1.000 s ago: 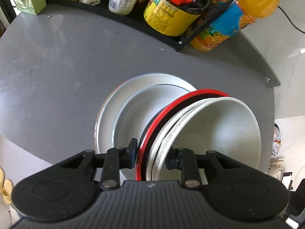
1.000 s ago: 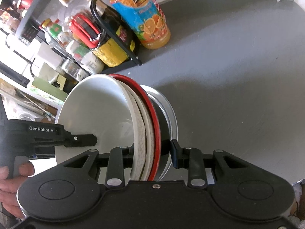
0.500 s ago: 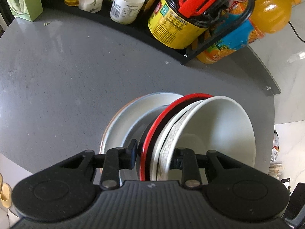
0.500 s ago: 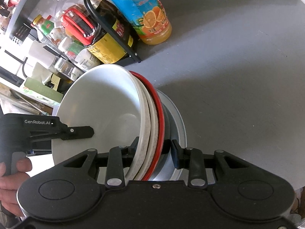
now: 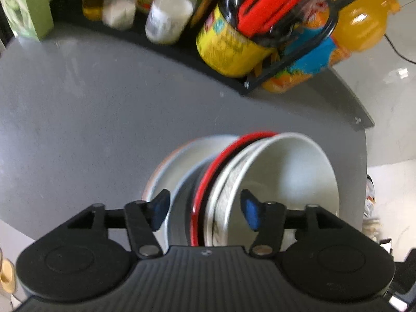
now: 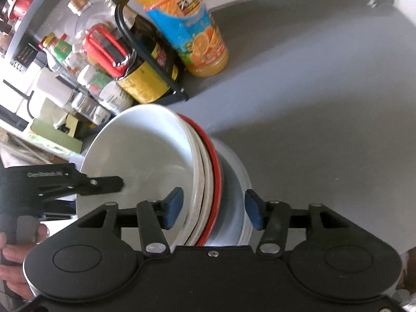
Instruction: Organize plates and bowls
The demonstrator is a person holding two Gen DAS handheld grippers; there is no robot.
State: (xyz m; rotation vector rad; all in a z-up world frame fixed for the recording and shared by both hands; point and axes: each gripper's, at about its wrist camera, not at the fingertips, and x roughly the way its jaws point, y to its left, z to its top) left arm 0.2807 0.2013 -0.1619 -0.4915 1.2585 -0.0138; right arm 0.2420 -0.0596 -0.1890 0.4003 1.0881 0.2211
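Observation:
A nest of bowls sits in a pale grey plate (image 5: 176, 166) on the grey table (image 5: 78, 109). A plain white bowl (image 5: 291, 171) is innermost, then a patterned white bowl (image 5: 223, 197), then a black bowl with a red rim (image 5: 234, 143). My left gripper (image 5: 205, 210) is open, one jaw beside the plate's edge, the other inside the white bowl. From the opposite side my right gripper (image 6: 213, 210) is open around the same stack: white bowl (image 6: 140, 150), red rim (image 6: 215, 166), plate (image 6: 239, 182). A left gripper finger (image 6: 104, 183) reaches over the bowl, held by a hand (image 6: 10, 257).
A black wire rack (image 5: 286, 62) along the table's back holds jars and bottles, among them a yellow-labelled dark bottle with a red handle (image 5: 234, 52). An orange juice bottle (image 6: 192, 39) stands beside it. A green box (image 5: 26, 7) is far left. The table edge (image 5: 364, 119) is right.
Both grippers were shut on the rims of the nested bowls and have opened, so their blue pads now show. The bowl stack has settled closer into the plate.

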